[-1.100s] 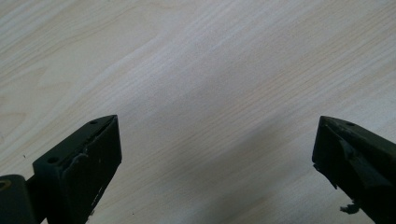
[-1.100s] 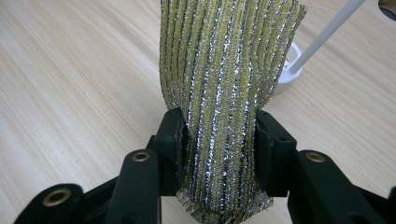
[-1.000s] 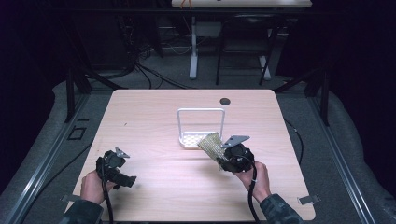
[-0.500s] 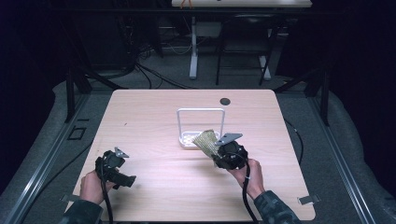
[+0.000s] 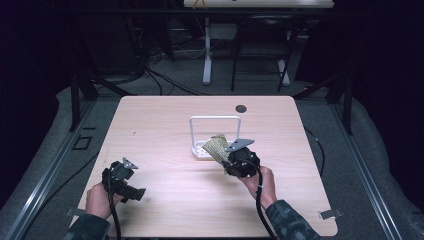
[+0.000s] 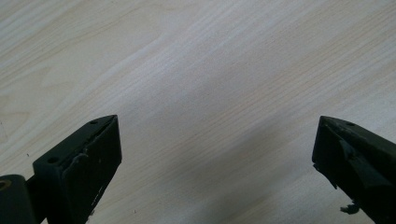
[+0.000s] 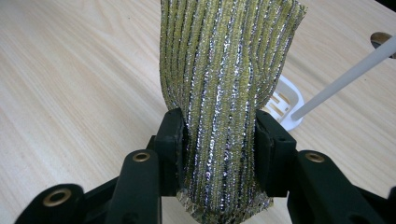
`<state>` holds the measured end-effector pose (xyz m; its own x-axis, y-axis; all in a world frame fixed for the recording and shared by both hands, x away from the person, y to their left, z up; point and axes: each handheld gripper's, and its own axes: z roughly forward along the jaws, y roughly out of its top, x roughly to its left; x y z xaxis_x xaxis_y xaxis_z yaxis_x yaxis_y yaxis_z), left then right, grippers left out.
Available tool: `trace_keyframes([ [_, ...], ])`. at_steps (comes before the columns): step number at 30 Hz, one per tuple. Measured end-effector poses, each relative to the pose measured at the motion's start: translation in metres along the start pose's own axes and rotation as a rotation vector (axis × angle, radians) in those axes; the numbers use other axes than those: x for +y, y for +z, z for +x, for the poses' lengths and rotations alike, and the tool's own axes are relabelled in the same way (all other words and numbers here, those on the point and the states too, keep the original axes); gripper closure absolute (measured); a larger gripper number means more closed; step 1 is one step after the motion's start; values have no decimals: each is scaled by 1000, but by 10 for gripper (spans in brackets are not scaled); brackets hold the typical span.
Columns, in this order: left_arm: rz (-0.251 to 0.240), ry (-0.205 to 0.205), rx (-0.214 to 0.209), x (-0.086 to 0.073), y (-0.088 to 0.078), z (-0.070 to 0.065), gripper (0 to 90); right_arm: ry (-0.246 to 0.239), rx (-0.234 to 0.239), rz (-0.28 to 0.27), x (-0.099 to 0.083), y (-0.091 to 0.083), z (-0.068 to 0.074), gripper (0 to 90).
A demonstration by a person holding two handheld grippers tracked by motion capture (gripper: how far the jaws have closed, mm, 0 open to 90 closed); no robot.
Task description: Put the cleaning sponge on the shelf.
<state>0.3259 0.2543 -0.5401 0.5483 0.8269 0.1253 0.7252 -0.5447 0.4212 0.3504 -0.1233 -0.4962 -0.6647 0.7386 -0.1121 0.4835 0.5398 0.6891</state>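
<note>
The right gripper [image 7: 218, 135] pinches a ribbed gold-and-silver scouring cloth [image 7: 224, 84] above the white wire rack [image 5: 215, 131] at the middle of the wooden table [image 5: 165, 120]. Near the table's front left corner, the left gripper [image 6: 215, 158] hangs with jaws spread wide over bare wood.

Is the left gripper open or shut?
Open. The left gripper has its jaws standing wide apart, with bare table between them.

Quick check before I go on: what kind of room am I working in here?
Probably a lab or recording studio rather than a home. A bare wooden table stands alone on grey floor, dark curtains hang around it, and cables run behind it near another desk's legs.
</note>
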Motion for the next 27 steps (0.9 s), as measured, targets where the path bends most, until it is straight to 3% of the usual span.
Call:
trace_keyframes([
  [16,-3,2,-6,0,0,0,13,-3,-70,3,15,20,5,591],
  [27,0,2,-8,1,1,-1,13,35,-74,5,20,35,-3,588],
])
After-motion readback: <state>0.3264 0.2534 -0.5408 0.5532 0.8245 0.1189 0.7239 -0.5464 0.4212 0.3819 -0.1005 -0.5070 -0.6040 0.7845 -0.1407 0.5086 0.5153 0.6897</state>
